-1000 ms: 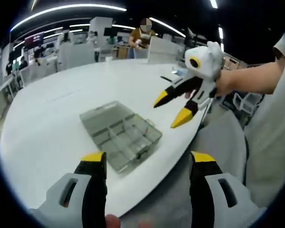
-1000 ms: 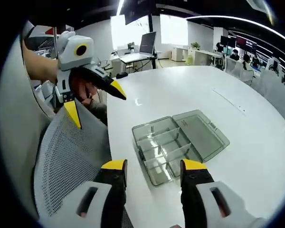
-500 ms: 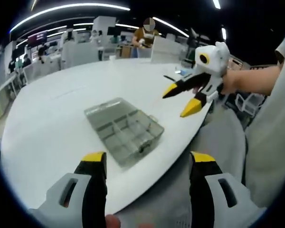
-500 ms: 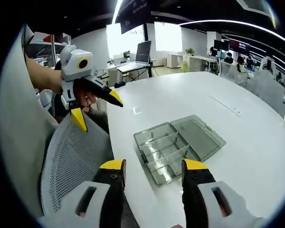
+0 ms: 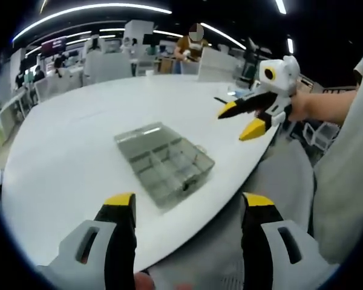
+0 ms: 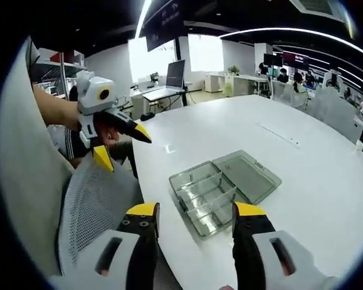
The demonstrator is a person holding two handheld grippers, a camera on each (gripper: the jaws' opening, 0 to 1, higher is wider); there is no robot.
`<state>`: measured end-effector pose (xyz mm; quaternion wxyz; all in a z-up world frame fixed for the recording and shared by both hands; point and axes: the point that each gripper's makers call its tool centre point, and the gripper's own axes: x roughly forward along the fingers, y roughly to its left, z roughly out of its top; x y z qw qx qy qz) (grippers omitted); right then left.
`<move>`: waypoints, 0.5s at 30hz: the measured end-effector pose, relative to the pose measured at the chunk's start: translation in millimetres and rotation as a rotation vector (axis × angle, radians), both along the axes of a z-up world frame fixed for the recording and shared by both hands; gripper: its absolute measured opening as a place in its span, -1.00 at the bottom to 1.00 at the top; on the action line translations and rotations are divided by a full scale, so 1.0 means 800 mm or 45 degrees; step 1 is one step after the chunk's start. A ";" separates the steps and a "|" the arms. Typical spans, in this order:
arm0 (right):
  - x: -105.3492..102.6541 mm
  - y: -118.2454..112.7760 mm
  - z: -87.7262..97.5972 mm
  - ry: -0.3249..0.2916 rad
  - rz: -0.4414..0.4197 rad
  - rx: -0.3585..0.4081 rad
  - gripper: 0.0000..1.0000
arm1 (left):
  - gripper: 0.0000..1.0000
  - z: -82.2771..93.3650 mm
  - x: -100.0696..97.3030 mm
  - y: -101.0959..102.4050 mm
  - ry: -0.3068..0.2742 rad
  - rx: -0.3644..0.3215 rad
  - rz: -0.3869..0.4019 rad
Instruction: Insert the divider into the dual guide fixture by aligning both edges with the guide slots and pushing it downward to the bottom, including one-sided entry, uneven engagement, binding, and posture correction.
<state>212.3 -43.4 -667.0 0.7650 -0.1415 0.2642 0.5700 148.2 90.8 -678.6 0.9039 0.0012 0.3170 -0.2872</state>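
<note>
Smooth white table bears clear plastic compartment box.

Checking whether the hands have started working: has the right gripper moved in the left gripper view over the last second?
Yes. The right gripper has moved away from the clear plastic compartment box on the white table, toward the table's far edge, jaws open.

Open-plan office, dim ceiling with strip lights at 12 o'clock. Large white oval table. Grey mesh chair at 8 o'clock. Bright window, desk with monitor at 12.
</note>
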 end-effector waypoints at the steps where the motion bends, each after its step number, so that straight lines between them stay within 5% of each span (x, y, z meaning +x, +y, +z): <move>1: 0.000 0.000 0.001 0.001 -0.005 0.005 -0.10 | 0.36 0.000 0.000 0.000 0.000 -0.001 0.001; 15: -0.006 -0.008 0.012 -0.015 -0.031 0.018 -0.07 | 0.36 -0.002 0.009 0.015 0.007 0.000 0.035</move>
